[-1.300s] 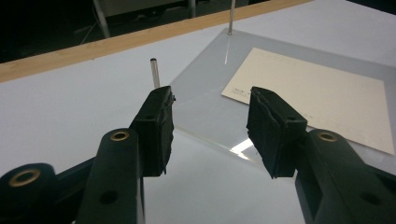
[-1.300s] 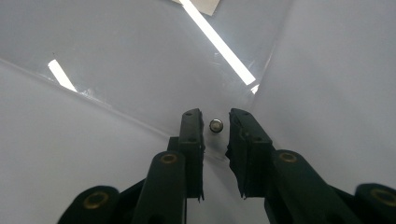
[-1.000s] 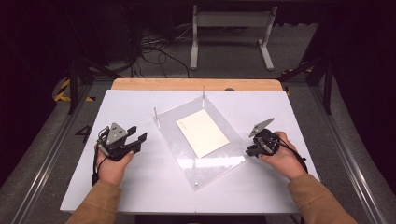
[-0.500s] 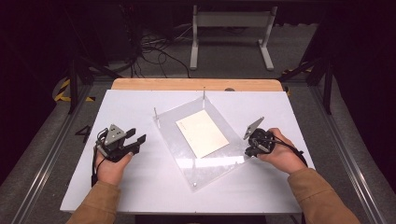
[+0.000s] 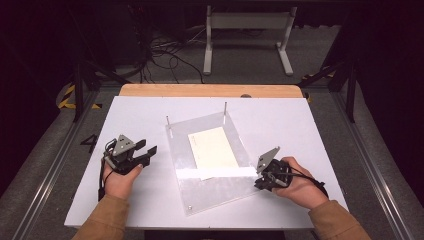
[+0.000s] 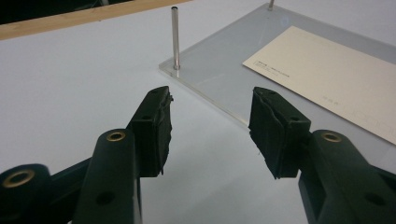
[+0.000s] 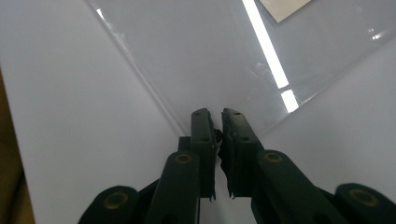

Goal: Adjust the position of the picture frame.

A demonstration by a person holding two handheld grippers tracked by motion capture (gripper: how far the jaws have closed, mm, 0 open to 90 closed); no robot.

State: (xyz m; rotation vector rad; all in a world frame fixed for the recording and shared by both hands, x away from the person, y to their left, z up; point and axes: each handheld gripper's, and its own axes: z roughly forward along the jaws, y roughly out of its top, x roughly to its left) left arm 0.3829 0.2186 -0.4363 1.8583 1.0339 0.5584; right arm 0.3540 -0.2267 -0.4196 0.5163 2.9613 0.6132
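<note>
A white counter [image 5: 150, 200] is carrying a clear plate [image 5: 220, 192], which is lying flat near its middle and sitting turned at an angle to the counter's edges. Two thin metal posts [image 5: 167, 126] are standing upright at the plate's far corners; in the left gripper view one post is rising from the plate's near corner. A cream card [image 5: 212, 148] is lying flat on the plate, toward its far half, with fine print showing along one edge in the left gripper view. A bright strip of reflected light is crossing the plate just below the card.

The left tongs [image 5: 147, 155] are hovering over the bare counter just beside the plate's left edge, apart from it, in the person's left hand [image 5: 119, 181]. Their jaws are standing spread, with nothing between them; in the left gripper view they are pointing toward the plate's edge and the post.

The right tongs [image 5: 261, 181] are sitting at the plate's right edge, near its lower right corner, in the right hand [image 5: 300, 189]. Their jaws are pressed nearly together, having just been closing. In the right gripper view their tips [image 7: 215, 122] are lying right at the plate's edge, but whether they are pinching that edge I cannot tell.
</note>
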